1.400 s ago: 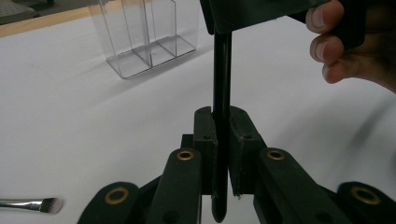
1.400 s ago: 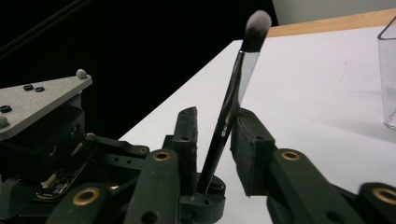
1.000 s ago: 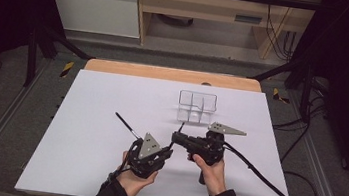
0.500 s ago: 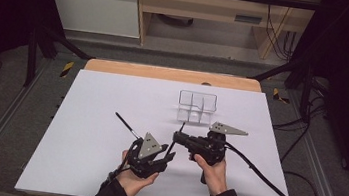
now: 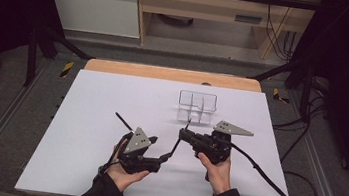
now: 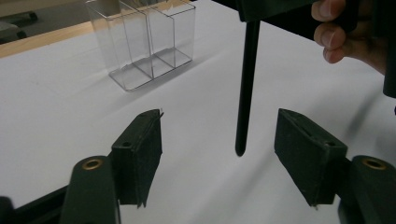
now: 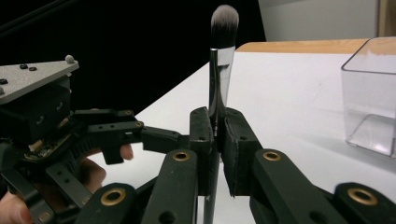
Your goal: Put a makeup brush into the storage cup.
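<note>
The clear divided organizer (image 5: pixel 197 107) stood empty at twelve o'clock from the grippers. The right gripper (image 7: pixel 217 140) was clamped on a makeup brush (image 7: pixel 219 84), bristles up, handle hanging between the wide-open, empty jaws of the left gripper (image 6: pixel 219 154).

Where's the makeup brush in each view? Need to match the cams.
High view: the brush is at centre, slanting between the two grippers, clamped in the right gripper.
Left gripper view: its black handle hangs down at centre right, tip between the open jaws.
Right gripper view: it stands upright at centre, bristles on top, jaws shut on the ferrule.
Shared landmark: the clear plastic organizer.
</note>
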